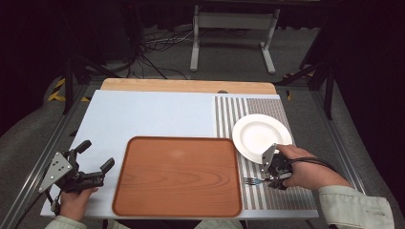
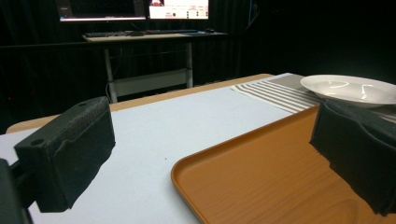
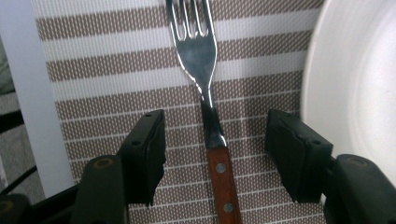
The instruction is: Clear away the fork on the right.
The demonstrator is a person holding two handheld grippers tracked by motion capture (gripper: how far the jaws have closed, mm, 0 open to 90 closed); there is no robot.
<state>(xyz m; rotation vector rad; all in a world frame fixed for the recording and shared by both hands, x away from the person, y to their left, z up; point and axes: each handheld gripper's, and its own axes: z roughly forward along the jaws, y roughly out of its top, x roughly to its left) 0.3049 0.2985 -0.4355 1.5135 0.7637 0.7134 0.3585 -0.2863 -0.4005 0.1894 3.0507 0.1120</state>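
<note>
While the left claw (image 1: 90, 164) hangs spread and empty over the pale counter (image 1: 143, 114) just beside the wooden tray (image 1: 179, 176), the right claw (image 3: 215, 154) is down over a fork (image 3: 205, 93) on the striped placemat (image 3: 93, 93), its jaws wide apart with the fork's neck and the top of the handle between them, touching neither pad as far as the right gripper view shows. From above, the fork lies flat between the tray's right edge and the person's right hand (image 1: 305, 171), tines toward the tray, with the white plate (image 1: 260, 133) just beyond it. It looks light and stiff: a polished steel head that is probably slippery, and a riveted wooden handle that should offer better friction. Lying flat on the mat, it leaves little room under it, so the pads would likely need to press down close to the weave. Closing on the wood just below the neck seems the safer hold. The plate's rim sits near the right-hand jaw, so it could be knocked.
</note>
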